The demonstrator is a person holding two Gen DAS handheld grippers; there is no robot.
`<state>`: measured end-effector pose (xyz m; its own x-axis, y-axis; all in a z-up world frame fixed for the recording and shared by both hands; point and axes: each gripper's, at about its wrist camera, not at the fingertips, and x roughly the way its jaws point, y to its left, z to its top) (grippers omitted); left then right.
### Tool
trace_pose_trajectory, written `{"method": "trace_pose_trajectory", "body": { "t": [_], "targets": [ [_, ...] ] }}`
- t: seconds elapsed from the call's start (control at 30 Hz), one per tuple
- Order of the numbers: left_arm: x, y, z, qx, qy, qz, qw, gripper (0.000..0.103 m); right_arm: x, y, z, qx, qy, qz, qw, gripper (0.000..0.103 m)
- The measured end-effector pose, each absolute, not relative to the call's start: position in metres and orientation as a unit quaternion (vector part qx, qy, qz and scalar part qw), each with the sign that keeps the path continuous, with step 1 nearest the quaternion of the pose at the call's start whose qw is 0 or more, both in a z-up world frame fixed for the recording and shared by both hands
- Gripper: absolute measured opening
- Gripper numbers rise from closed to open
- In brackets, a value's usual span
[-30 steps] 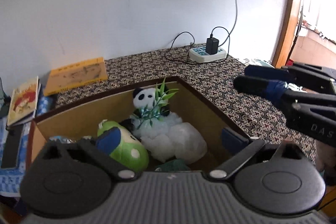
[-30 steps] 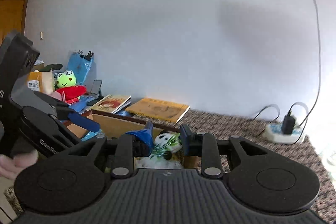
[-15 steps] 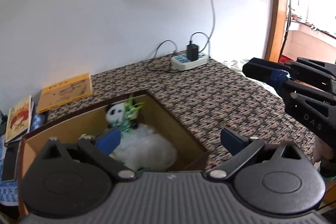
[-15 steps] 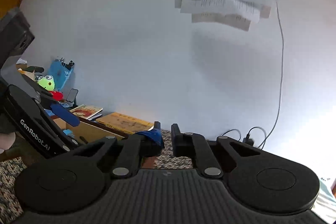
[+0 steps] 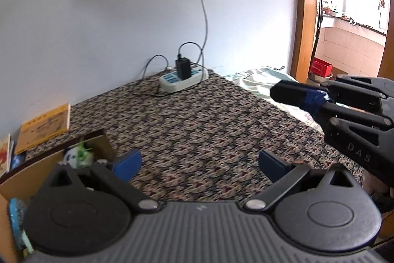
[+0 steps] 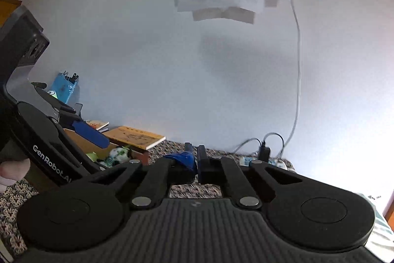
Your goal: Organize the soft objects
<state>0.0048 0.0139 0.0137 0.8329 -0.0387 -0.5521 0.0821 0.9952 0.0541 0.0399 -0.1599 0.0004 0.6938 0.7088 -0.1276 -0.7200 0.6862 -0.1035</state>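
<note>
Two grippers are seen, one cardboard box, one panda plush inside the box, one power strip and two books.

The left gripper has its jaws wide apart and nothing is between them; below them is only the patterned cloth. The box with the panda plush is to the left of the left jaw, near it. The right gripper has its jaws pressed together and it holds nothing; it is over the cloth, to the right of the left gripper.

The cloth covers a flat surface that reaches a pale wall. The power strip lies far ahead of the jaws, at the wall. A wooden door frame stands at the right.
</note>
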Motion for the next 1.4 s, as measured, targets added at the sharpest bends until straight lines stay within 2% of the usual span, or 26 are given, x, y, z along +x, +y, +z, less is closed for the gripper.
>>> {"method": "trace_pose_trajectory", "body": {
  "t": [0.17, 0.5, 0.8, 0.93, 1.13, 1.23, 1.4],
  "targets": [
    [0.017, -0.015, 0.011, 0.040, 0.286, -0.037, 0.957, 0.099, 0.054, -0.186, -0.004, -0.059, 0.062, 0.386, 0.919, 0.000],
    [0.036, -0.043, 0.004, 0.039, 0.297, -0.040, 0.953, 0.089, 0.069, -0.208, -0.009, -0.057, 0.081, 0.377, 0.921, 0.000],
    [0.036, -0.045, 0.000, 0.037, 0.307, -0.019, 0.951, 0.090, 0.074, -0.216, -0.017, -0.052, 0.087, 0.356, 0.929, 0.000],
    [0.034, -0.044, -0.001, 0.034, 0.313, -0.010, 0.949, 0.096, 0.083, -0.217, -0.023, -0.031, 0.125, 0.354, 0.926, 0.000],
    [0.031, -0.039, -0.005, 0.016, 0.327, -0.001, 0.945, 0.100, 0.105, -0.225, -0.038, 0.055, 0.225, 0.342, 0.911, 0.000],
    [0.027, -0.035, -0.006, 0.006, 0.333, 0.002, 0.943, 0.100, 0.118, -0.229, -0.048, 0.110, 0.298, 0.335, 0.887, 0.000],
    [0.022, -0.023, -0.012, -0.029, 0.352, -0.003, 0.935, 0.100, 0.135, -0.232, -0.063, 0.189, 0.369, 0.336, 0.846, 0.000]
  ]
}}
